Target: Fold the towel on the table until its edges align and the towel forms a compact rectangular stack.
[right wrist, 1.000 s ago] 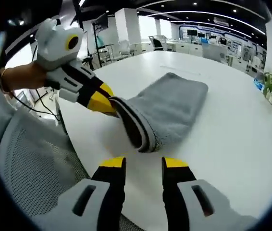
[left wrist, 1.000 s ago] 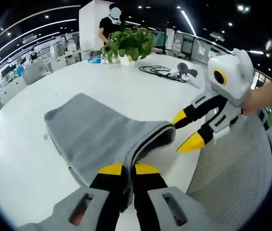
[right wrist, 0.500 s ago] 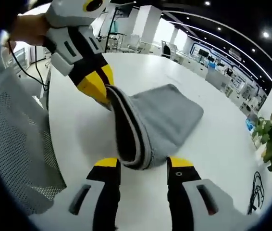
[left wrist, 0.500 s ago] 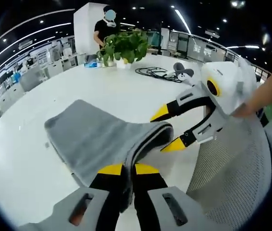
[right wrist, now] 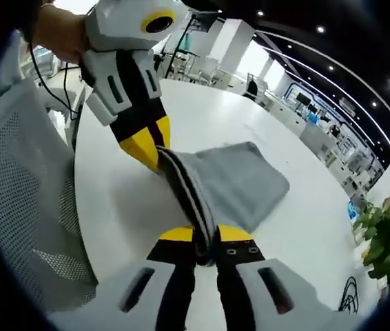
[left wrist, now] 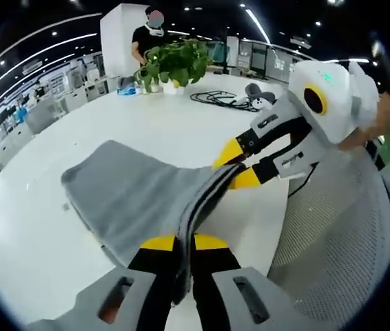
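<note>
At frame centre, the folded grey towel [left wrist: 133, 200] lies on the white table [left wrist: 36, 255]; left gripper [left wrist: 184, 243] and right gripper [right wrist: 204, 236] each clamp its near edge.

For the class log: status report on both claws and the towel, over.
Left claw shut on towel edge. Right claw shut on the same edge. Towel folded, near edge lifted off table. Nothing in the way.

We see a broad open office under a dark ceiling with long light strips [left wrist: 260, 26]. A white pillar [left wrist: 118, 38] rises behind a potted plant [left wrist: 174, 62]. A grey mesh chair [left wrist: 340, 234] stands close; distant rows look like desks [right wrist: 319, 114].
</note>
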